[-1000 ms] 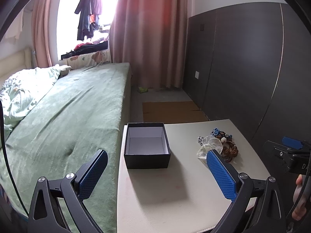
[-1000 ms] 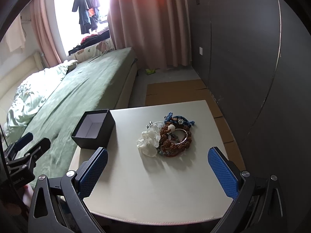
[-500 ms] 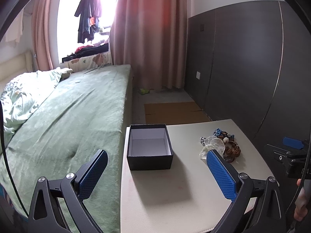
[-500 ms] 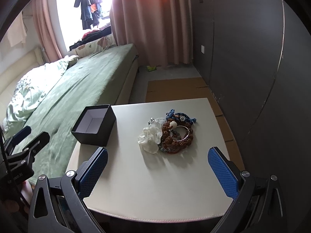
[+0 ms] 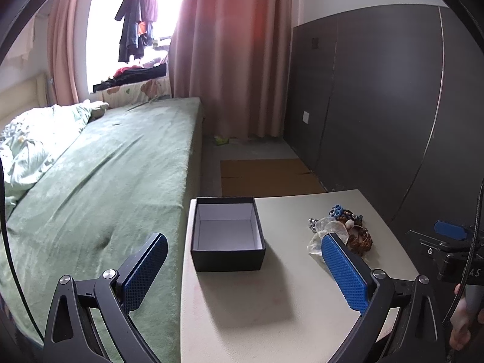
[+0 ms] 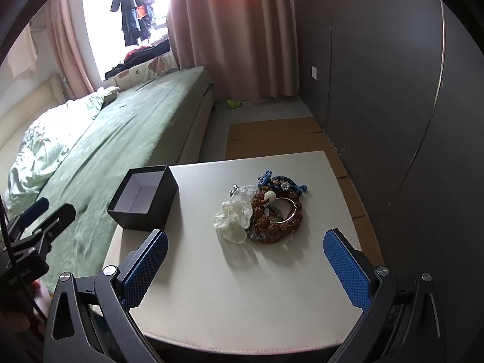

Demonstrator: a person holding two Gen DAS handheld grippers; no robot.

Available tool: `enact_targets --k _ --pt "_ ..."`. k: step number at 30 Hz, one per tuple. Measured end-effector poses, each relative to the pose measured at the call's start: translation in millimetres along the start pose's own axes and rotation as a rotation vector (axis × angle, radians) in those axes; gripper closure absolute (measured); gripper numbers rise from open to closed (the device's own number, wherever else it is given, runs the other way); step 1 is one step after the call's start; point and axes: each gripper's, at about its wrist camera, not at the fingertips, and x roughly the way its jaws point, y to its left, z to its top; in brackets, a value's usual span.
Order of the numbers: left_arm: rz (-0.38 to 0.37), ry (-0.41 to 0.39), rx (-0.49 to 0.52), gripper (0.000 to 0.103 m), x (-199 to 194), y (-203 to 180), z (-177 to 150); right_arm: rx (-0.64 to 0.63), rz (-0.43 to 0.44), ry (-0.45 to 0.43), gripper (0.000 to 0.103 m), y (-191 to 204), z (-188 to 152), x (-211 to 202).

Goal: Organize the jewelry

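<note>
On my left cam, the left gripper [image 5: 243, 264] is spread wide with nothing in it, hovering in front of the black box [image 5: 227, 233] on the table [image 5: 242, 311]. Right cam: right gripper [image 6: 245, 263] also wide, empty, with the jewelry pile [image 6: 263, 210] sitting mid-table, well apart from the box.

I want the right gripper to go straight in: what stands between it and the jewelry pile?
Nothing visible: bare table lies between the open right gripper and the jewelry pile. The black box sits off to the left.
</note>
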Motion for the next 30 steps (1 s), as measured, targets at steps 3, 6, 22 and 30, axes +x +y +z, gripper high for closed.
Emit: enact_targets --k 3,6,22,30 --pt "-0.008 0.002 0.008 0.001 7.0 -5.0 2.8 0.015 -0.014 0.003 0.0 -5.8 5.5 3.2" --pt "-0.027 0.005 0.01 0.001 16.2 -11.7 5.6 0.042 -0.009 -0.006 0.0 -15.9 12.3 4.7" --pt "-0.154 0.124 0.063 0.017 84.0 -69.5 6.0 0.288 -0.007 0.006 0.0 -86.9 30.8 27.6" --pt "-0.199 0.207 0.09 0.03 116.4 -96.1 -6.6 0.376 0.021 0.107 0.0 -104.0 22.5 55.3"
